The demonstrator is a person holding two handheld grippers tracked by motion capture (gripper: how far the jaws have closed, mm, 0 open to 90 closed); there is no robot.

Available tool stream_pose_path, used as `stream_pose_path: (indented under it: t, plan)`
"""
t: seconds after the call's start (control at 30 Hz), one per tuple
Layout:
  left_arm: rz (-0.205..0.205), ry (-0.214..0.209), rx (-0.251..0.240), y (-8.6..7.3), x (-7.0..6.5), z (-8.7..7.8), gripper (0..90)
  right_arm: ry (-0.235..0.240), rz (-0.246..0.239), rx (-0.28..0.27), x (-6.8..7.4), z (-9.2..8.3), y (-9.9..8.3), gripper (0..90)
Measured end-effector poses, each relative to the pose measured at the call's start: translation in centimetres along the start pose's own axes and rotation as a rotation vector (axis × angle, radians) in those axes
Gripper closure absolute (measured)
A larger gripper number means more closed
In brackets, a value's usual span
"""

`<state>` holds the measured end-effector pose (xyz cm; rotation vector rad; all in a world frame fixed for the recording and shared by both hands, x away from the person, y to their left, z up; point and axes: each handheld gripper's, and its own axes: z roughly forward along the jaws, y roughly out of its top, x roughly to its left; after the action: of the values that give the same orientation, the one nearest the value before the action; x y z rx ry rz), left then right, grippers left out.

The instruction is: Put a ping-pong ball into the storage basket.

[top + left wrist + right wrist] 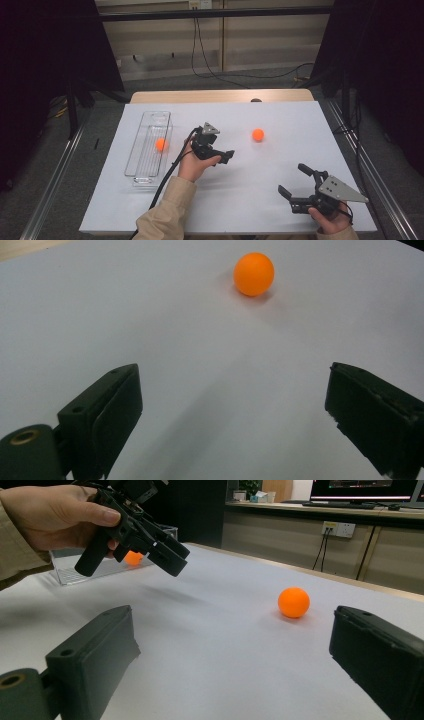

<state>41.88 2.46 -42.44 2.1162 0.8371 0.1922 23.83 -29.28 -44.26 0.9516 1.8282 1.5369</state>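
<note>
left gripper (222,150) spread, empty, aimed at loose orange ball (258,134) mid-table | second ball (160,144) in clear tray (131,155), left edge | right gripper (295,182) spread, idle, near edge

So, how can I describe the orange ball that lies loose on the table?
On the white table, look right of the clear plastic tray, beyond the left gripper. The small orange ball lies alone on bare surface, whereas its twin orange ball sits inside the tray.
</note>
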Motion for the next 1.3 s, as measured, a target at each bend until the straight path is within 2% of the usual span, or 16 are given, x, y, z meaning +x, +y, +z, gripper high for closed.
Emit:
stream_pose_path:
  t: [1.1, 1.3]
  plan:
    - [0.026, -0.018, 0.004, 0.3, -1.2, 1.8, 8.2, 0.009, -0.009, 0.003, 0.0, 0.3, 0.0, 4.1]
    - [0.027, -0.019, -0.008, 0.5, -1.4, 2.0, 8.2, 0.008, -0.008, 0.003, 0.0, 0.2, 0.0, 4.0]
